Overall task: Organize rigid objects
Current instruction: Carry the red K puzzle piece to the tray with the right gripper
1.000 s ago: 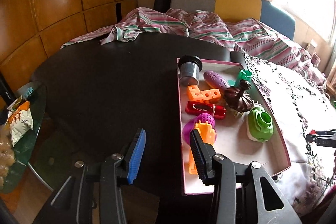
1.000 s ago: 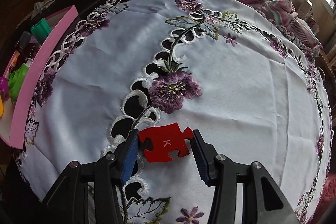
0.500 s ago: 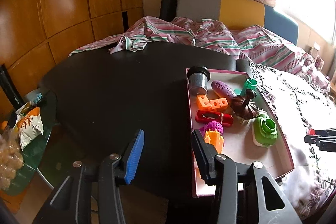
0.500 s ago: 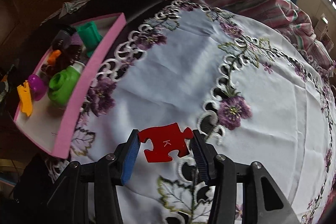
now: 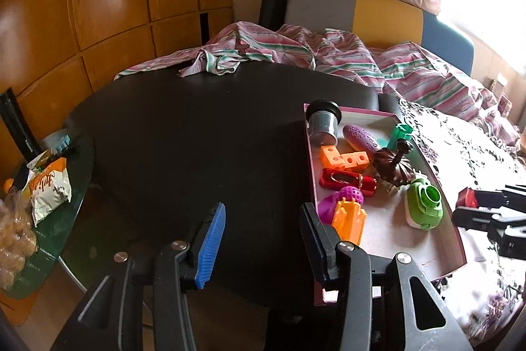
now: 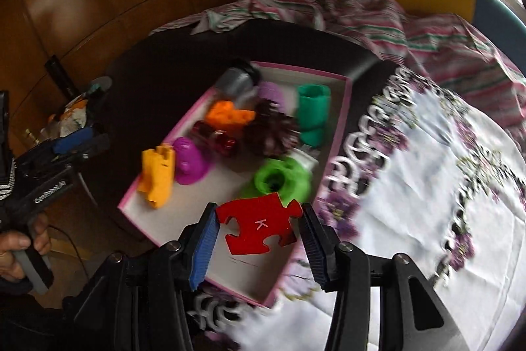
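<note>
Step in hand, by the look of it: carrying piece to tray. Right gripper (image 6: 259, 227) clenched on red puzzle piece (image 6: 258, 227), over near corner of pink tray (image 6: 342, 120). Left gripper (image 5: 263, 239) released, empty, at tray's 9 o'clock. Next: lower onto bare floor at 6 o'clock of green toy (image 6: 282, 180), let go.

Red K puzzle piece (image 6: 259, 226) over pink tray (image 6: 342, 127)

Both wrist views downward (shared: pink tray (image 5: 457, 247))
</note>
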Demonstrator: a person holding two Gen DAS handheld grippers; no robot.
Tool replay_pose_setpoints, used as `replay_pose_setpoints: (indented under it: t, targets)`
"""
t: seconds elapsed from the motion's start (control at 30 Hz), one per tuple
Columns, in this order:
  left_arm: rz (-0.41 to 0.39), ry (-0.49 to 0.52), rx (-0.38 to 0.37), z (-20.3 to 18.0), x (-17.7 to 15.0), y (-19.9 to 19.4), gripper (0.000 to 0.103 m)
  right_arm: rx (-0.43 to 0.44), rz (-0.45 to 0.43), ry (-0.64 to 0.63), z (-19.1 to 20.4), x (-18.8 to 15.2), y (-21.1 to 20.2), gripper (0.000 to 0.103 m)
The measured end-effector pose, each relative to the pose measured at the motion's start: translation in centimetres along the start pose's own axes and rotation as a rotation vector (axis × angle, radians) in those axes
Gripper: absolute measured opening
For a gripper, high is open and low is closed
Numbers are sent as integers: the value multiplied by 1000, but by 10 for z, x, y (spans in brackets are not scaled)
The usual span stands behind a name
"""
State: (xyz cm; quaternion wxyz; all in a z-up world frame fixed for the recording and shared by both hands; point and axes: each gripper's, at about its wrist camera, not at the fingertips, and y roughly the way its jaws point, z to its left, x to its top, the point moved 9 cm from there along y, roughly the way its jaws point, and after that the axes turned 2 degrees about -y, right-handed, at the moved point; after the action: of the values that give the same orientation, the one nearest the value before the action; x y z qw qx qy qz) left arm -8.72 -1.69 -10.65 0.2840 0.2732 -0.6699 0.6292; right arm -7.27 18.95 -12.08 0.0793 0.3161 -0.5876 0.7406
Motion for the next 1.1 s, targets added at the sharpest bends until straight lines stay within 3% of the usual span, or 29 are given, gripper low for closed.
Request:
replay_pose_setpoints:
  t: [0.27,0.57,1.1]
  targets:
    - [17,-42,44,25,-5,6,48,30,27,-37,33,7,28,49]
    - [15,-34,51,25,-5,5,50,71,137,-22,61,-12,79,50]
    - [1,-13,40,20,-2,1,50,99,110,-12,72,-17,76,51]
